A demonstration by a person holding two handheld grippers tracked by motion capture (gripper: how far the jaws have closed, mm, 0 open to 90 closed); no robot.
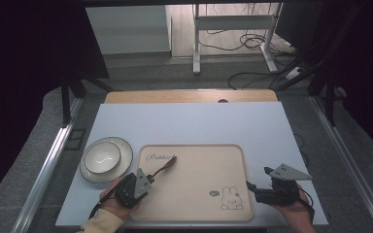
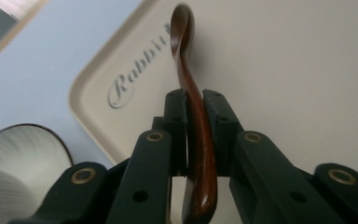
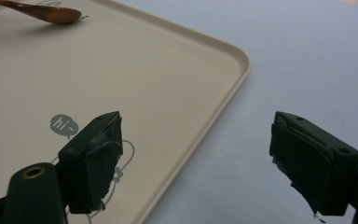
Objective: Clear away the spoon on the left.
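I see the wooden spoon gripped by its handle between the narrowly set jaws of my left tongs, low and left of centre in the high view, over the tray. Its long axis runs diagonally, bowl pointing to the upper right toward the tray's lettering. My right tongs stand wide apart, holding nothing, at the lower right.

Left gripper rises from bottom of frame, black jaws pressing on brown wooden spoon handle. Spoon bowl points to top centre, over beige tray with "Rabbit" lettering. White ribbed bowl at lower left, on pale blue table.
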